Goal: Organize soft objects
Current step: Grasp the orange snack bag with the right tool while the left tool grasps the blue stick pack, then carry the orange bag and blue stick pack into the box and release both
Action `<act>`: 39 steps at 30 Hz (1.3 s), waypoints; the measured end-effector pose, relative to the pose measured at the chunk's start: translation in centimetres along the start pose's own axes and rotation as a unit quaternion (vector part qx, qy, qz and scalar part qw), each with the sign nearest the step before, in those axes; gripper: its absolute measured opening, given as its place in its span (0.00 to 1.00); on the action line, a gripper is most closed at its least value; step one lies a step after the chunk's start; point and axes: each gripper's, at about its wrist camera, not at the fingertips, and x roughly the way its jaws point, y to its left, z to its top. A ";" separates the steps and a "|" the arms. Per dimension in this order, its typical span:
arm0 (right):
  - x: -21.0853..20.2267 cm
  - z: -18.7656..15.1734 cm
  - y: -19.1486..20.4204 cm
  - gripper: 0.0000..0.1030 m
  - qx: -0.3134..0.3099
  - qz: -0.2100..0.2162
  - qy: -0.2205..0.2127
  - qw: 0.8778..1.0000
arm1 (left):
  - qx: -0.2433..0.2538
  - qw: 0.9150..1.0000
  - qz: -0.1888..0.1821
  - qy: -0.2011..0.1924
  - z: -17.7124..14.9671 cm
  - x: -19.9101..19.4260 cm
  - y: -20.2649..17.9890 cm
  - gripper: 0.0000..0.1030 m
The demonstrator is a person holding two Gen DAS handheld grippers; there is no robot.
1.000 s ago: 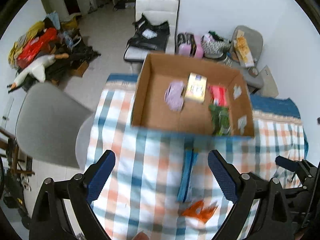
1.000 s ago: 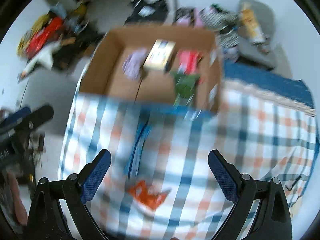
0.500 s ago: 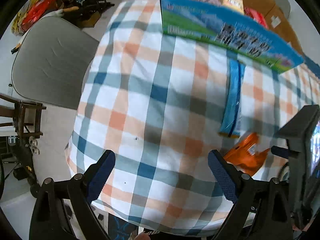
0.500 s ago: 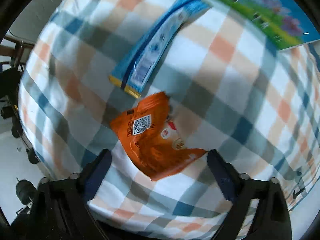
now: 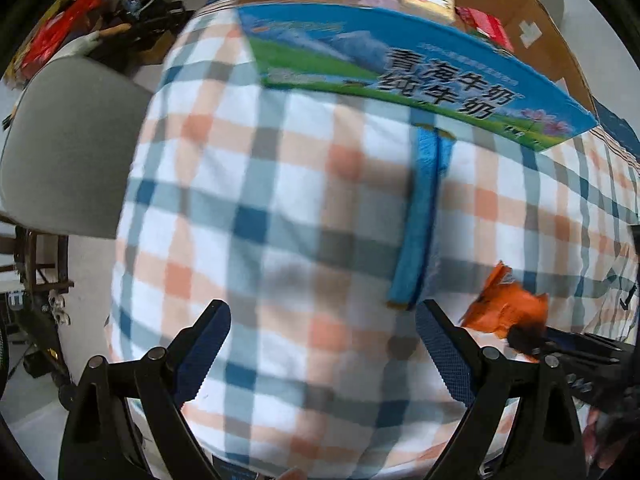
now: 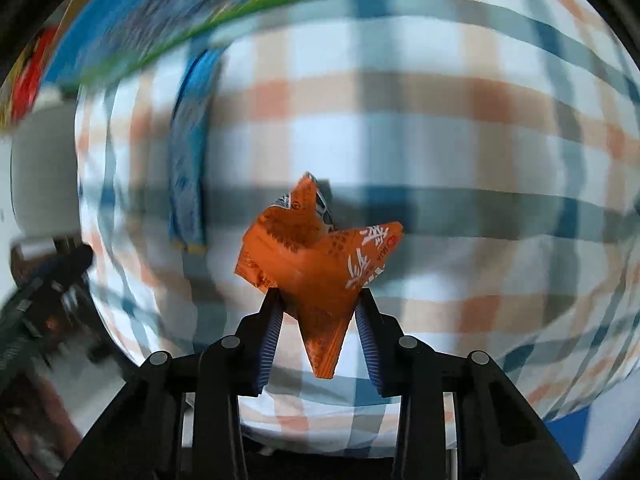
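Already my right hand-held gripper (image 6: 318, 312) is clenched on the orange snack packet (image 6: 316, 264), pinching it low down so its crumpled body fans out above the fingers and a pointed tail hangs between them. The packet looks clear of the checked cloth on the surface (image 5: 280, 208), though motion blur keeps me from being sure how far.

What the next move turns on, I judge, is the cardboard box (image 5: 532, 4): it stands at the far edge of the surface, straight ahead of the packet and a little to my left. A blue-and-green printed flap (image 5: 400, 76) hangs down its near side, so the packet must travel forward and up over that edge.

My left hand-held gripper (image 5: 320, 352) hangs with its jaws spread wide and nothing between them. The long blue packet (image 5: 422, 220) lies just ahead of it on the cloth, its long axis running from near edge to far edge, pointing at the box. That packet is nearer my left hand, and its narrow width lies across those fingers.
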 end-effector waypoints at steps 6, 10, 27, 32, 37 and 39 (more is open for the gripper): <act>-1.2 2.8 -3.6 0.39 0.051 0.020 -0.009 0.998 | 0.047 0.998 0.008 0.028 3.8 4.1 -4.4 0.92; 0.0 3.1 -3.5 0.49 0.023 -0.008 0.041 0.999 | 0.068 0.996 0.003 0.066 5.6 7.6 -6.3 0.92; -0.4 3.0 2.1 0.69 -0.174 -0.138 0.008 0.975 | 0.060 0.995 0.004 0.085 0.8 6.9 -4.3 0.26; -1.2 3.8 -0.3 0.46 -0.076 -0.092 0.012 0.993 | 0.040 0.995 -0.005 0.087 1.1 8.1 -3.6 0.28; -2.3 5.0 -3.1 0.54 -0.023 -0.029 0.016 0.999 | 0.044 0.995 -0.005 0.086 2.0 8.8 -4.0 0.28; -1.9 5.3 -4.0 0.55 -0.016 -0.033 0.022 0.999 | 0.038 0.995 -0.010 0.087 2.0 8.8 -4.0 0.28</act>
